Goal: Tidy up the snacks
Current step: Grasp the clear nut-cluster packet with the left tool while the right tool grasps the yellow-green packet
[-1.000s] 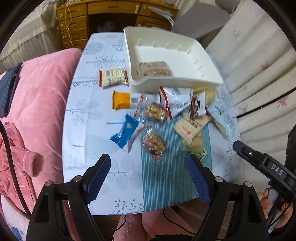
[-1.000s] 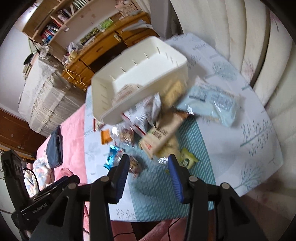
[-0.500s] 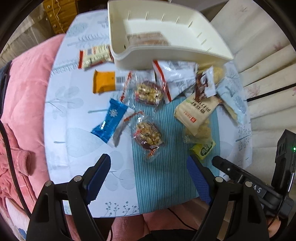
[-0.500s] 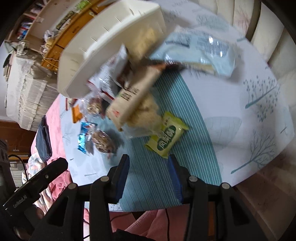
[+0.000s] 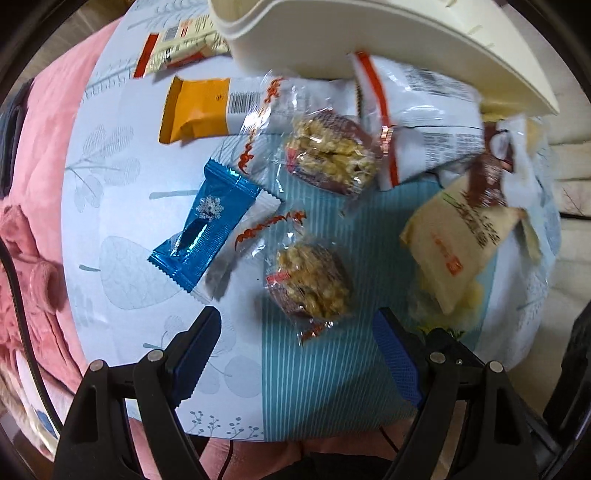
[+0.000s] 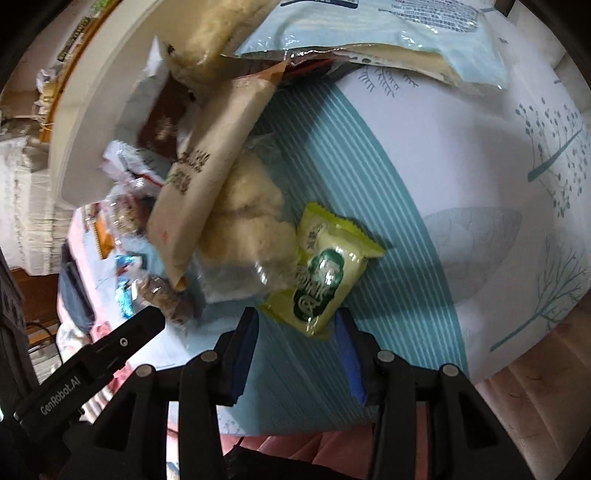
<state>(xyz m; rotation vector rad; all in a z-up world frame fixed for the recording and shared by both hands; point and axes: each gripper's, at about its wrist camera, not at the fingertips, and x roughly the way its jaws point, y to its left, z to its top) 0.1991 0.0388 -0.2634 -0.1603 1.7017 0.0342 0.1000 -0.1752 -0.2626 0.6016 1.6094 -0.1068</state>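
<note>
Your left gripper point(image 5: 297, 347) points down at the bench point(image 5: 110, 221), and its fingers point(image 5: 197, 347) stand wide open with nothing between them. Just above them, in the lower middle of the left wrist view, lies a clear nut cake packet point(image 5: 308, 282) on the striped teal part of the cloth. A second packet of the same kind point(image 5: 330, 153) lies higher, in the upper middle. To the left of them you see a blue wrapper point(image 5: 205, 225) and, above it, an orange packet point(image 5: 195, 110). A beige bar point(image 5: 458, 240) lies at the right, and the white bin point(image 5: 332, 33) fills the top of the frame.

Your right gripper point(image 6: 295, 343) has its fingers point(image 6: 243, 350) partly open. The lower end of a green-yellow packet point(image 6: 321, 266) lies just at the gap between the tips, in the lower middle of the right wrist view; the pads do not press on it. It partly lies under a clear bag of pale puffs point(image 6: 247, 218). A light blue bag point(image 6: 388, 33) lies at the top of that view.
</note>
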